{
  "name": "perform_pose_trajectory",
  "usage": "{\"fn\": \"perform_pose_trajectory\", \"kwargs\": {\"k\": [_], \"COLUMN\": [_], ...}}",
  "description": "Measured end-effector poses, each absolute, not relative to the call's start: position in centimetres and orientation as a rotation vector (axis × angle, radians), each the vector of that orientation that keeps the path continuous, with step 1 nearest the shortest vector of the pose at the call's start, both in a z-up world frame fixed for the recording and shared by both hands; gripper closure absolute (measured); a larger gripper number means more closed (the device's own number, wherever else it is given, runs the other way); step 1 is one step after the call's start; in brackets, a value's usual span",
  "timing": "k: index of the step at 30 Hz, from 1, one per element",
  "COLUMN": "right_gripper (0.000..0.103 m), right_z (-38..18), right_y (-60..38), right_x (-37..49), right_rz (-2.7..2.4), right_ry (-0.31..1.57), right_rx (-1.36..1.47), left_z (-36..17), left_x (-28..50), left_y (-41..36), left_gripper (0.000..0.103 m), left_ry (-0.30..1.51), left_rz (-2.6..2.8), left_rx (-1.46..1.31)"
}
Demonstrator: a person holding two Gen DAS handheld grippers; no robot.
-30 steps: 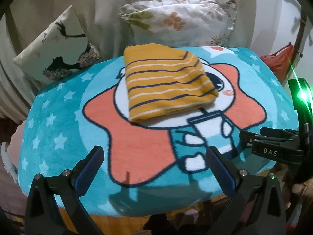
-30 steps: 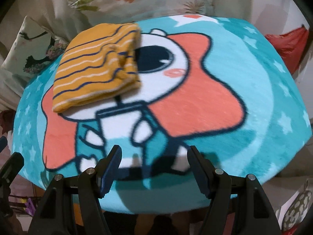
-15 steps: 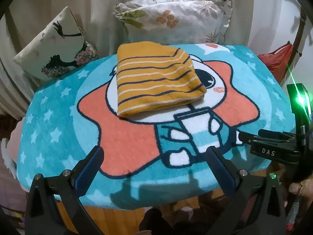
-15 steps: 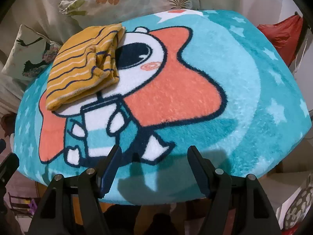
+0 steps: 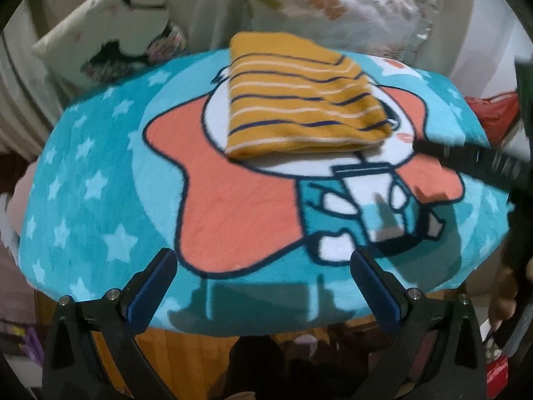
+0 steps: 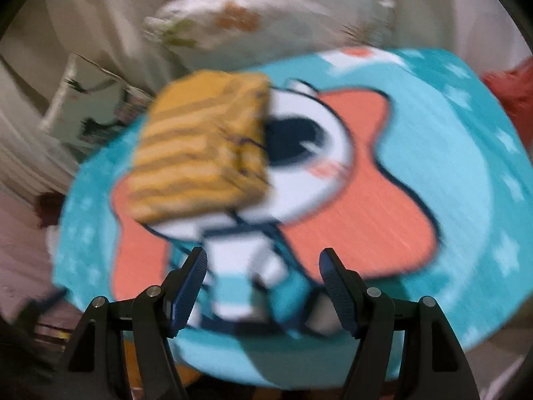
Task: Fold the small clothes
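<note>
A folded mustard garment (image 5: 299, 100) with navy and white stripes lies flat on the blanket.

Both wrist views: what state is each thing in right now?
Striped garment: folded, lying flat on the blanket, nothing holding it.
Blanket: spread flat under the garment.
Left tongs: open, empty, apart from the garment.
Right tongs: open, empty; view blurred.
Pillows: propped up behind the blanket.

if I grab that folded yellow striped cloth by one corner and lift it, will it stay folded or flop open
The folded mustard-yellow striped knit garment would probably flop open: it looks soft, with rounded fold edges and loose stacked layers at its side. It likely weighs little, since it barely dents the plush turquoise cartoon blanket. Pushed, it would probably bunch rather than slide, as both surfaces look fuzzy.
</note>
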State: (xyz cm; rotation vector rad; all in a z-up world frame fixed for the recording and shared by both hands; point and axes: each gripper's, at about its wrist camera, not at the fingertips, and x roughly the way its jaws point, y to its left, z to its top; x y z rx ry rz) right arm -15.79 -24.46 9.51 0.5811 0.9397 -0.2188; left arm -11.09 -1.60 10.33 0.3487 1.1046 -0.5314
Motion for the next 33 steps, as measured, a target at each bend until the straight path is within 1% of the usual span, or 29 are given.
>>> {"fn": "perform_pose_trajectory", "kwargs": {"k": [4,7,9,10,11,12,14,15,16,17,18,21,23,25,26,28,33], "right_gripper": [0.029,0.029,0.03,0.034,0.048,0.054,0.054,0.053,0.05,0.043,0.041,0.041,0.041,0.039,0.037,0.037,0.037], "right_z": [9.8,7.9,5.7,4.4,3.8,3.9,5.6,7.2,8.3,9.5,9.9,8.6,5.8,4.0,4.2,5.0,7.0], "right_y": [-22.5,-22.3,-24.0,-25.2,-26.1,-27.0,-27.4,-27.0,-26.6,-26.3,-26.4,-27.6,-29.3,-30.3,-30.7,-30.7,-30.0], "right_x": [-10.1,-5.6,-3.3,-2.6,-2.4,-2.6,-2.9,-3.0,-2.9,-2.3,-1.7,1.8,4.2,4.5,4.1,3.5,-1.4], "right_rz": [-0.072,-0.058,-0.169,-0.237,-0.258,-0.271,-0.277,-0.296,-0.321,-0.353,-0.354,-0.334,-0.36,-0.405,-0.417,-0.4,-0.504], "right_ry": [0.912,0.963,1.017,1.053,1.073,1.069,1.04,1.001,0.97,0.938,0.926,0.955,1.018,1.066,1.034,0.996,0.957], "right_rx": [0.618,0.625,0.583,0.552,0.561,0.6,0.62,0.577,0.532,0.483,0.481,0.573,0.636,0.663,0.701,0.736,0.689], "left_z": [9.4,9.6,9.8,9.9,9.9,9.9,9.7,9.5,9.2,9.0,8.8,8.4,8.3,8.2,8.1,8.0,7.2], "left_x": [-8.1,-5.8,-4.1,-3.3,-2.5,-1.8,-0.4,0.2,1.0,1.6,2.1,3.3,3.7,4.0,4.3,4.8,6.4], "left_y": [-0.9,-0.5,-0.1,0.1,0.4,0.7,1.3,1.5,1.7,1.8,1.9,1.9,1.9,2.1,2.2,2.6,3.0], "left_gripper": [0.0,0.0,0.0,0.0,0.0,0.0,0.0,0.0,0.0,0.0,0.0,0.0,0.0,0.0,0.0,0.0,0.0], "left_ry": [1.149,1.142,1.127,1.126,1.127,1.129,1.135,1.143,1.156,1.165,1.173,1.186,1.181,1.175,1.172,1.166,1.199], "left_rz": [-0.527,-0.535,-0.53,-0.526,-0.523,-0.522,-0.518,-0.515,-0.513,-0.514,-0.516,-0.533,-0.547,-0.551,-0.554,-0.555,-0.556], "left_rx": [0.305,0.287,0.291,0.29,0.284,0.278,0.267,0.263,0.257,0.252,0.245,0.238,0.252,0.268,0.273,0.274,0.232]}}
